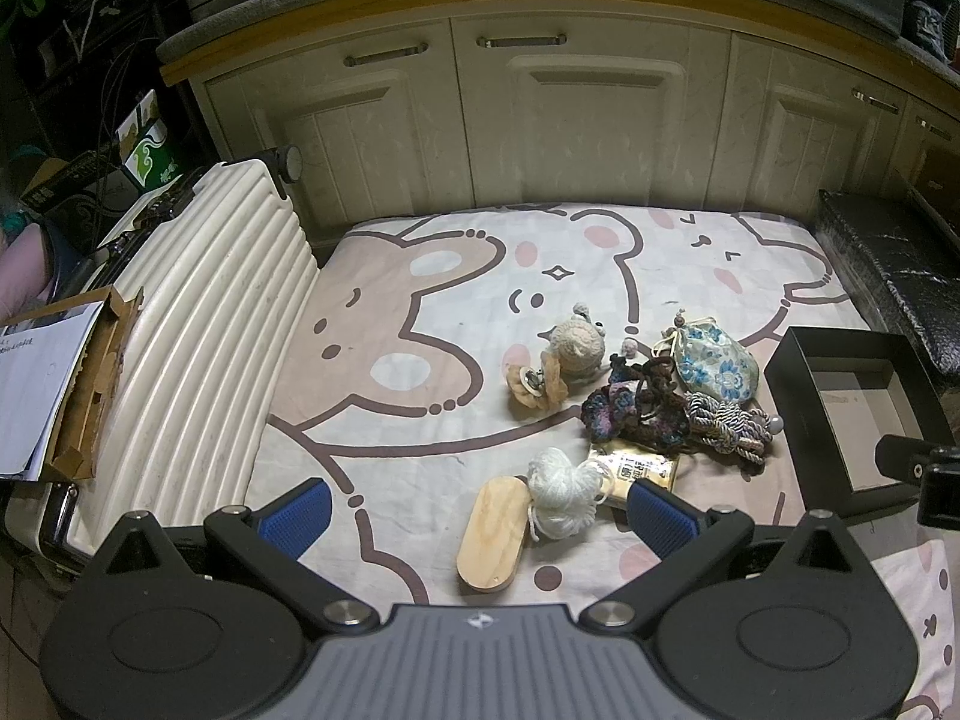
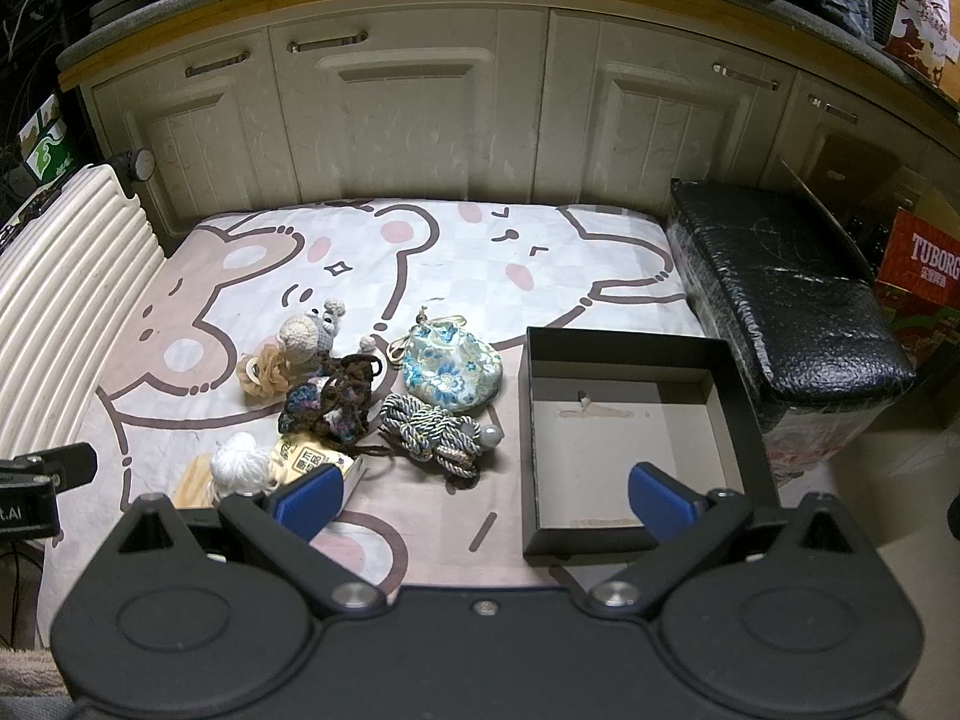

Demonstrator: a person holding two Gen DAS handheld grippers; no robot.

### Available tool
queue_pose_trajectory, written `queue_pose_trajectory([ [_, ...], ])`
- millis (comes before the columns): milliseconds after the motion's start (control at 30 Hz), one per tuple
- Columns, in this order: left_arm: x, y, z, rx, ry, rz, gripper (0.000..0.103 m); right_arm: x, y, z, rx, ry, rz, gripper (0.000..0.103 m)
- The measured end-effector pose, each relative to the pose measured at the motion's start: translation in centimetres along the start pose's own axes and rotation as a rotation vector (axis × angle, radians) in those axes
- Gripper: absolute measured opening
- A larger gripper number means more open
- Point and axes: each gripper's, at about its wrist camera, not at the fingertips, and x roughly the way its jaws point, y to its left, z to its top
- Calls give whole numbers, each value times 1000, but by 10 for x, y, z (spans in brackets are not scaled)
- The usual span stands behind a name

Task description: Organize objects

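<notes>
A cloth (image 1: 420,324) printed with cartoon bears is spread over a low surface, backed at 12 o'clock by cream cabinets (image 1: 576,120) under a wood-edged counter. A ribbed white suitcase (image 1: 204,348) lies at 9 o'clock of the cloth, with papers (image 1: 42,384) and a cardboard tray on it. A black padded bench (image 2: 780,294) is seen at 3 o'clock.

The small items are heaped together near the cloth's middle: a floral pouch (image 2: 450,372), a cord bundle (image 2: 432,426), dark crochet (image 2: 336,396), a knitted toy (image 2: 306,336), white yarn (image 1: 561,489), a wooden oval (image 1: 495,531) and a yellow packet (image 1: 639,468). An open black box (image 2: 630,438) stands just beside the heap at 3 o'clock, nothing in it.

The left gripper (image 1: 480,513) is held spread wide above the cloth's near edge, nothing between its blue pads. The right gripper (image 2: 483,501) is likewise spread wide and holds nothing, one pad over the box's near corner.
</notes>
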Motion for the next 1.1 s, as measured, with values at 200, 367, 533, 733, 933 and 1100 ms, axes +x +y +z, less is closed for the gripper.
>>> queue_pose_trajectory([
  [200,0,0,0,0,1,-2,103,0,0,0,4,2,-4,102],
  [367,0,-1,0,0,1,-5,103,1,1,0,8,3,-8,102],
  [533,-1,-1,-1,0,2,-7,103,1,0,0,11,4,-10,102],
  [733,0,-3,-3,7,2,-25,103,1,0,1,15,6,-14,102],
  [933,2,-3,-3,8,3,-29,103,1,0,1,18,7,-17,102],
  [1100,2,-2,-2,9,2,-32,103,2,0,1,21,8,-20,103],
])
